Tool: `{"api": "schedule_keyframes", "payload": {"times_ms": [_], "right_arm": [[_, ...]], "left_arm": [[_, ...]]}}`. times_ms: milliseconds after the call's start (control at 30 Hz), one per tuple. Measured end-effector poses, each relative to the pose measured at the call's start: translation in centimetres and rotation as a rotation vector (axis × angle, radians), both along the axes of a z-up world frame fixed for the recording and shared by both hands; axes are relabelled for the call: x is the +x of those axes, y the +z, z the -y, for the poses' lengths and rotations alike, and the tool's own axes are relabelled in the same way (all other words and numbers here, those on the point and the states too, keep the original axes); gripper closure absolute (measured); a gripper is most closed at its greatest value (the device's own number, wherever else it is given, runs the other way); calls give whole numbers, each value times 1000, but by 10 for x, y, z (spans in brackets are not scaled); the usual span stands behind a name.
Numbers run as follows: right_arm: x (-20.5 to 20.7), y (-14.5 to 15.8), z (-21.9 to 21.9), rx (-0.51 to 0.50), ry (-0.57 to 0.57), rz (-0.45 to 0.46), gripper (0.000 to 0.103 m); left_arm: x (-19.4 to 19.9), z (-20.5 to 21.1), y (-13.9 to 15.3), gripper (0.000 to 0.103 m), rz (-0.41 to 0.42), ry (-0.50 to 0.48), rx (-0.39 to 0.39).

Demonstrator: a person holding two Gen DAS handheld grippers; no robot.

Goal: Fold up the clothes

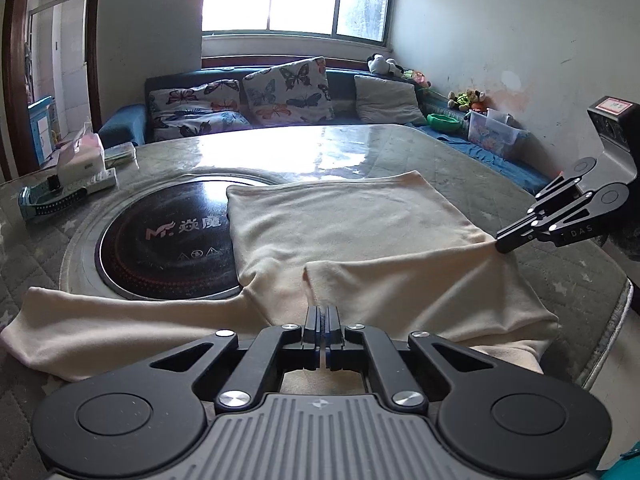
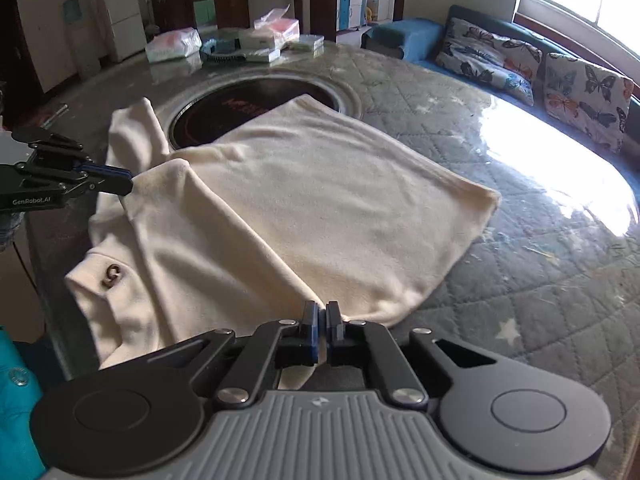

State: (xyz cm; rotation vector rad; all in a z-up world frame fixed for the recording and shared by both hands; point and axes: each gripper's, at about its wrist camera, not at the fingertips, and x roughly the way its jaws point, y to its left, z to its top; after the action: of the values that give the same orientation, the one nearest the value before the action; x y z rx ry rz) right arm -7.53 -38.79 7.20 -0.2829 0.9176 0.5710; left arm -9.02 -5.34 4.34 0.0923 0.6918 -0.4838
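Round table [image 1: 420,148] with quilted grey cover: cream garment [image 1: 352,232] lies spread across it, partly over the black inset cooktop [image 1: 168,248]. Left gripper [image 1: 321,314]: jaws closed on a garment fold at the near edge. Right gripper [image 2: 321,312]: jaws closed, pinching the garment's edge.

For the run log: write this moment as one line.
task: fold clothes | left gripper: shut on cream garment | right gripper: shut on cream garment | fold: one flap lifted over body | surface: table
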Motion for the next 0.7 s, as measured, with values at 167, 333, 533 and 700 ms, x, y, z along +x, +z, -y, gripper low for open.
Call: {"api": "schedule_keyframes", "payload": {"times_ms": [167,333,533,700], "right_arm": [[4,-10,11,16,-54,-22,99],[-9,1,7,14,-50,25,95],[-48,11,-11,4,50,-1,92],[-75,-4,-24,-59,74,-24,91]], "left_arm": [[5,0,-6,101,-19,2,18],[8,0,-8,99,-26,0,25],[10,14,-3,92,-5,-59,13],[3,17,-7,88,12,-93,39]]}}
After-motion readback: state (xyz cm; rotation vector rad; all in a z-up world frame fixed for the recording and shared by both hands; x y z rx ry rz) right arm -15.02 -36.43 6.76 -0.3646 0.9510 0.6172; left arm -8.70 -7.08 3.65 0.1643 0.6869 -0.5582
